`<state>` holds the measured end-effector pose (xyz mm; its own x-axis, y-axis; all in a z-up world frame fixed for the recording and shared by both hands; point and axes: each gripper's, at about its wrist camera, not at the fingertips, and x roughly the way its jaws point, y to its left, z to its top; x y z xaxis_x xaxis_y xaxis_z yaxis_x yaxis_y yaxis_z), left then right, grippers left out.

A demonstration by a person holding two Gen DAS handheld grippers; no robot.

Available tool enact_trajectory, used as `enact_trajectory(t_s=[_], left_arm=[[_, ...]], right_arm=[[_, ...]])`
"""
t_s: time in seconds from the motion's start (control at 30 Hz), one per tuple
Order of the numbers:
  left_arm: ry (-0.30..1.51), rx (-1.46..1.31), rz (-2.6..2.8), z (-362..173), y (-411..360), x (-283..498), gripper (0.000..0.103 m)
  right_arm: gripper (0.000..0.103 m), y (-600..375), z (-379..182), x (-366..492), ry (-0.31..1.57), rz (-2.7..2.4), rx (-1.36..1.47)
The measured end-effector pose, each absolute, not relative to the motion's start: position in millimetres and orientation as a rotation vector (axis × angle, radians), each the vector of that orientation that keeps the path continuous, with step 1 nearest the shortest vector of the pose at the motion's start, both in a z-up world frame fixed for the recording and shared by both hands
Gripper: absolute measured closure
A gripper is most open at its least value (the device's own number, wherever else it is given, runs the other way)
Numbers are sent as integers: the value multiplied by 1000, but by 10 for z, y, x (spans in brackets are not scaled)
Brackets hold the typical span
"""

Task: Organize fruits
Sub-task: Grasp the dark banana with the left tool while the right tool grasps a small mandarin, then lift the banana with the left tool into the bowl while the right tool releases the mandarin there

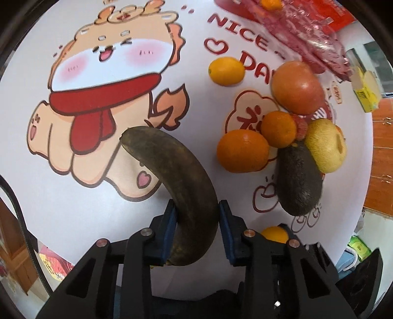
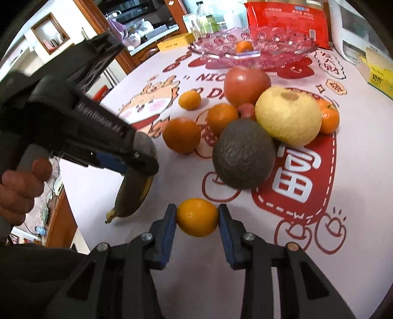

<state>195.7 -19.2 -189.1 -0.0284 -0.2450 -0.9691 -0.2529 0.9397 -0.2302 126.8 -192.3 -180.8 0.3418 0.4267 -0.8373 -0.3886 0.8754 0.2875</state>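
My left gripper (image 1: 196, 216) is shut on a dark, overripe banana (image 1: 172, 166), which curves away over the cartoon tablecloth. From the right wrist view that banana (image 2: 133, 191) hangs below the left gripper (image 2: 145, 162). My right gripper (image 2: 197, 218) is shut on a small orange citrus (image 2: 197, 217), gripped at both sides by the blue pads. Ahead lies a heap of fruit: an avocado (image 2: 243, 154), a yellow pear (image 2: 288, 115), a red apple (image 2: 246, 82) and several oranges (image 2: 181, 135). A pink glass bowl (image 2: 282, 52) at the far end holds one orange (image 2: 243, 46).
A red packet (image 2: 287, 22) stands behind the bowl. A yellow box (image 2: 379, 71) lies at the right table edge, another yellow box (image 2: 175, 43) at the far edge. A person's hand (image 2: 19, 186) grips the left tool. Cabinets and bottles stand beyond the table.
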Motion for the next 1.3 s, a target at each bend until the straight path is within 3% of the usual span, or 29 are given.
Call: enact_trajectory(t_s=[0.73,1.3], left_arm=[[1250,-184,-186,-66,72,2501,71],[1143,-81,-349,468,-306,3769,71]], right_arm=[[69,-1873,-880,1631,851,482,68],[69,-2063,-409,2616,704,325,97]])
